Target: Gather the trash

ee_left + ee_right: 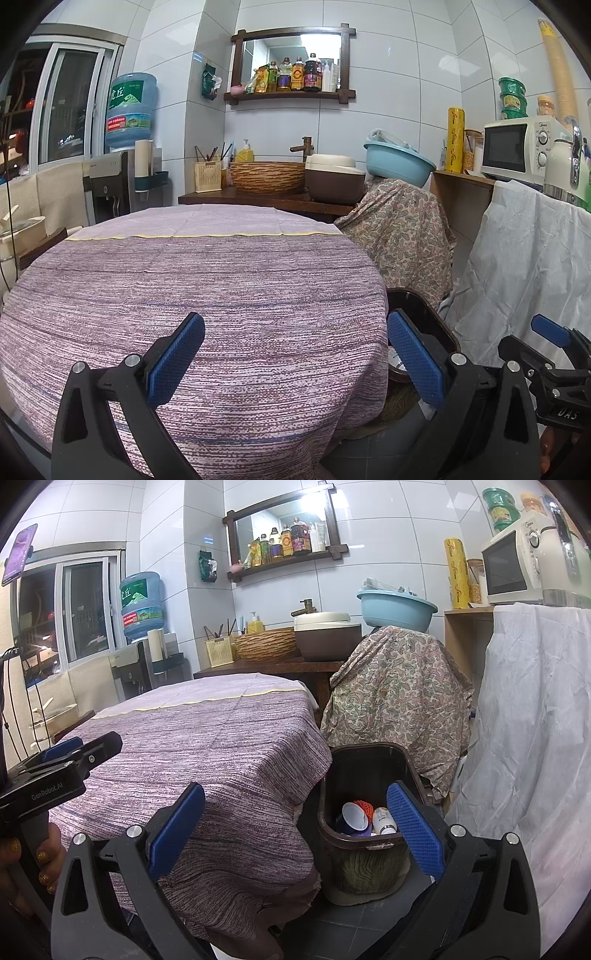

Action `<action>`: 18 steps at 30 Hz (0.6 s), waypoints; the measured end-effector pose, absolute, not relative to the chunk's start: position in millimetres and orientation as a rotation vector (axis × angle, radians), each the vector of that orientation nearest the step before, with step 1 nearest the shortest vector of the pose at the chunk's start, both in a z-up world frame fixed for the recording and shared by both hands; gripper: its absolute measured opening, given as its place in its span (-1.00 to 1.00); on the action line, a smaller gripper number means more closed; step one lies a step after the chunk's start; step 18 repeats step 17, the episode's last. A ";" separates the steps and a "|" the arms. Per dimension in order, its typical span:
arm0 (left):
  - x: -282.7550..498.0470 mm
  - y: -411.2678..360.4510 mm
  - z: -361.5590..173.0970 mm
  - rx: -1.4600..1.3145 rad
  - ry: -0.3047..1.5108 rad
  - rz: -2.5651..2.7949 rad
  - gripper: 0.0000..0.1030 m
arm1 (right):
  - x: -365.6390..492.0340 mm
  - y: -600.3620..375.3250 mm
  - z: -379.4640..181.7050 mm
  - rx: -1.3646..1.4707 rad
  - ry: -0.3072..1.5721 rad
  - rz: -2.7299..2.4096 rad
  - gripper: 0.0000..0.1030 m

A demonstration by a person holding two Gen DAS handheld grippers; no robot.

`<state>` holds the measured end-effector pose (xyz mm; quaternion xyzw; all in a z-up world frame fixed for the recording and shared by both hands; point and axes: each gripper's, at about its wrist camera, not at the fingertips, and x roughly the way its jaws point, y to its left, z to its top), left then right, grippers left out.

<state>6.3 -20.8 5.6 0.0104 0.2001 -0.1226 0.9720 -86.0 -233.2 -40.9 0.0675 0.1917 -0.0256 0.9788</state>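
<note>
A dark brown trash bin [332, 843] stands on the floor beside the table's right edge. Inside lie a blue-and-white cup [354, 816], a white bottle [384, 819] and an orange netted item [364, 805]. The bin's rim also shows in the left wrist view [437, 317]. My right gripper [295, 834] is open and empty, held above the bin and the table corner. My left gripper [295, 358] is open and empty over the table's near edge. The purple striped tablecloth [207, 280] shows no trash on it.
A chair draped in paisley cloth [399, 694] stands behind the bin. White cloth [532, 738] hangs at the right under a microwave [513, 565]. A counter with a woven basin [267, 177], rice cooker [332, 181] and blue basin [399, 162] lies behind the table.
</note>
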 end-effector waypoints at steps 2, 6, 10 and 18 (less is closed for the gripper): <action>6.8 -20.9 5.6 0.020 0.406 -0.250 0.90 | -85.8 -233.4 -40.8 0.136 0.386 -0.052 0.89; 6.3 -22.0 7.3 0.022 0.400 -0.251 0.90 | -86.0 -233.4 -40.8 0.136 0.385 -0.051 0.89; 6.7 -22.3 8.2 0.019 0.400 -0.247 0.90 | -85.1 -233.4 -41.6 0.135 0.386 -0.051 0.89; 6.2 -23.7 8.4 0.020 0.399 -0.245 0.90 | -84.4 -233.8 -42.8 0.136 0.389 -0.049 0.89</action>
